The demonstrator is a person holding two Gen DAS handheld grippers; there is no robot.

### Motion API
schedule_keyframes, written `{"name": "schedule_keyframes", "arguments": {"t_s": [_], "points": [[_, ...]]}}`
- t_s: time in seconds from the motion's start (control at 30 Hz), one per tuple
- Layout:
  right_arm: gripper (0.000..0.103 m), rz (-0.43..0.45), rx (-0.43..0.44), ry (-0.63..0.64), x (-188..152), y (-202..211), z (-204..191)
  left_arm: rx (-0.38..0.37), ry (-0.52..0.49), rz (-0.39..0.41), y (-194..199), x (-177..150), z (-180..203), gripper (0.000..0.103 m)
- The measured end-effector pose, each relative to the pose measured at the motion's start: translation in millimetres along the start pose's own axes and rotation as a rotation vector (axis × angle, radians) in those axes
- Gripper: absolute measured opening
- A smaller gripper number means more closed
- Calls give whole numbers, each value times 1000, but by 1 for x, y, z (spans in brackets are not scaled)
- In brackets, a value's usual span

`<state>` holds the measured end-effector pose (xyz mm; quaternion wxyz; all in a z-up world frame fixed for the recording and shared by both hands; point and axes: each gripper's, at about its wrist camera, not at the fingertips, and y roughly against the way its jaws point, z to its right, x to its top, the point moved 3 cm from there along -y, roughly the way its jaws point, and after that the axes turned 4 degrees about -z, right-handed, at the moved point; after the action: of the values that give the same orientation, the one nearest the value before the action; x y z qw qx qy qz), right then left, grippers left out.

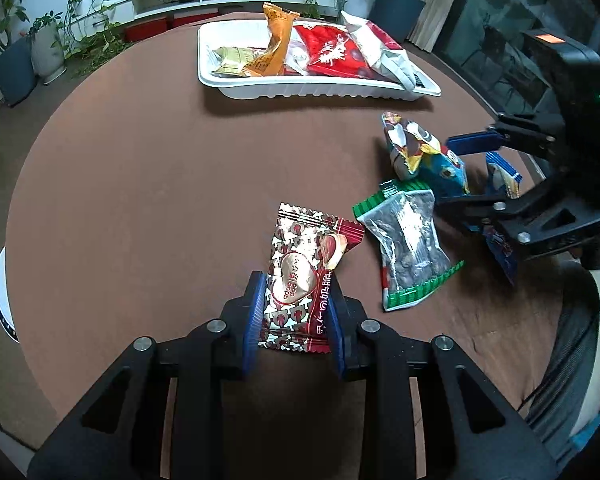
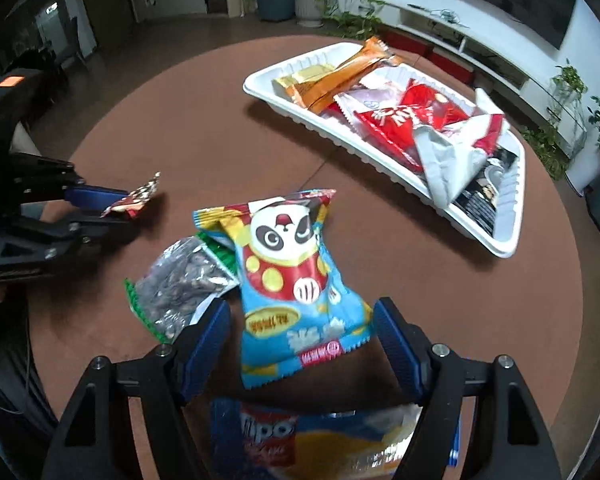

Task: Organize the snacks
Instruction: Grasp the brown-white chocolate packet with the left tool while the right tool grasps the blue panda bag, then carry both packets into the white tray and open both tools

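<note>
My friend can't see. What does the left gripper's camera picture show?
The left gripper pinches a dark red and silver candy packet above a round brown table. At right, the right gripper reaches around a blue snack bag; behind, a white tray holds snacks.

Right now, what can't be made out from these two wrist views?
- Tipo packet, right wrist view: cut off by the bottom edge and the right gripper.
- White tray, both views: lower snacks buried under the orange packet and red packet.
- Green-edged packet: partly under the panda packet.
</note>
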<state>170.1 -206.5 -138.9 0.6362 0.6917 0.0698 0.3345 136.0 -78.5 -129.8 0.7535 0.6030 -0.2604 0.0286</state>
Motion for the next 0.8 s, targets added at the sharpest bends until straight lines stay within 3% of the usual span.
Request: {"name": "schedule_keyframes", "arguments": {"t_s": [0.3,0.4,0.53,0.8], "points": [[65,-37,18,49,11,-10,-10,-14,2,8,2,-3,-1,26],[57,-36,22,37,11,-9,-9,-18,4,9,3,-3,-1,26],[47,-30,50,-13,6,-4,-2,-19,2,10,2,-2,0,26],[37,25,78,-149,0,8,10,-28,7,22,8,-3,3,25]]}}
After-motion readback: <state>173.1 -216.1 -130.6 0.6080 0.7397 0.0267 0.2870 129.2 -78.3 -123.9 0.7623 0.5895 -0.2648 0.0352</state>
